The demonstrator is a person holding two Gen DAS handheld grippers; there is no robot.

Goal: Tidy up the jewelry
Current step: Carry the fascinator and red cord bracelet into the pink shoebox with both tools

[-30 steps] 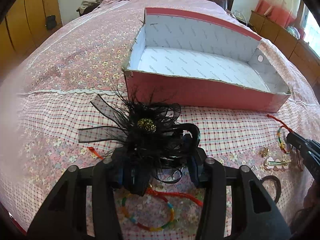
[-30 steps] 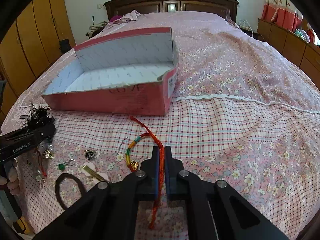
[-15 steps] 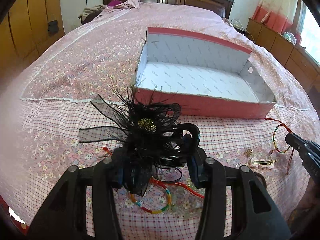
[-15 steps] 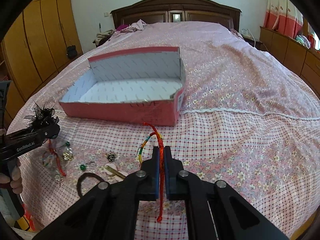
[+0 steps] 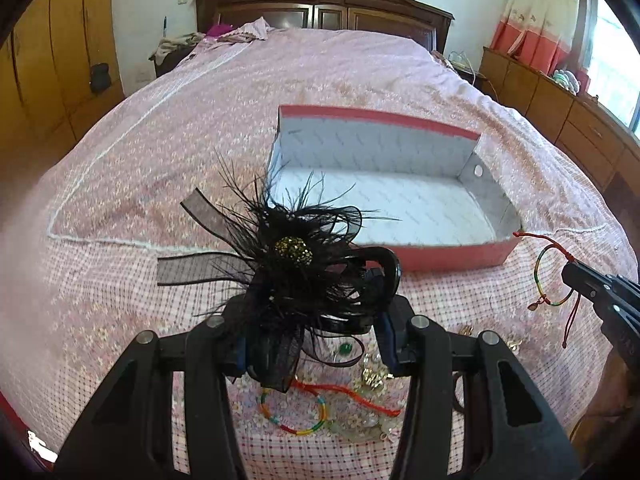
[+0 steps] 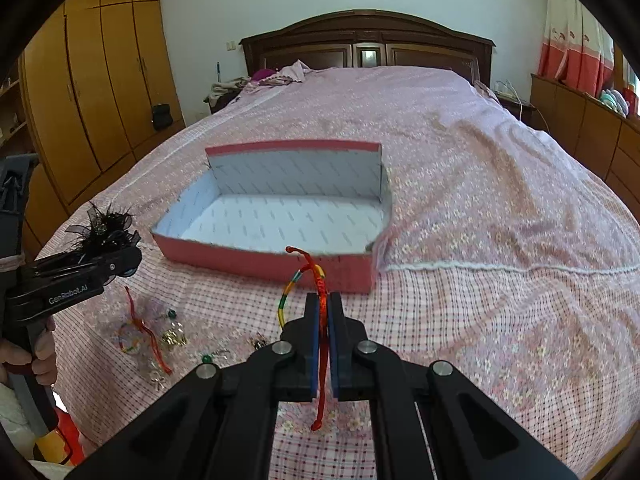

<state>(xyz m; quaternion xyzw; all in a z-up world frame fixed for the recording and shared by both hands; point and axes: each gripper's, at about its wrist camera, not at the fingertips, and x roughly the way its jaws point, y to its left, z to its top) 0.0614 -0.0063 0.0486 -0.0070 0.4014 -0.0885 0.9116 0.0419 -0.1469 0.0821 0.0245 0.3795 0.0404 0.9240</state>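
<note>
My left gripper (image 5: 314,322) is shut on a black feathered hair ornament (image 5: 292,256) with a gold beaded centre, held up above the bed. In the right wrist view the left gripper (image 6: 120,260) is at the left with the ornament (image 6: 104,228) on top. My right gripper (image 6: 324,300) is shut on the red cord of a rainbow bracelet (image 6: 294,280), which hangs clear of the bedspread. From the left wrist view, the right gripper (image 5: 572,272) and the bracelet (image 5: 540,276) appear at the right edge. An open pink box (image 6: 260,260) with a white inside lies just beyond both grippers.
Loose jewelry lies on the checked bedspread below the grippers: another rainbow bracelet (image 5: 292,412) with a red cord, a green bead (image 5: 345,347), and gold pieces (image 6: 174,336). A hand (image 6: 40,356) grips the left tool. A wardrobe stands left, a headboard far back, and dressers right.
Both grippers have risen with their loads. The rainbow bracelet has come up off the bedspread and now hangs free. The box and the loose jewelry look farther below.
</note>
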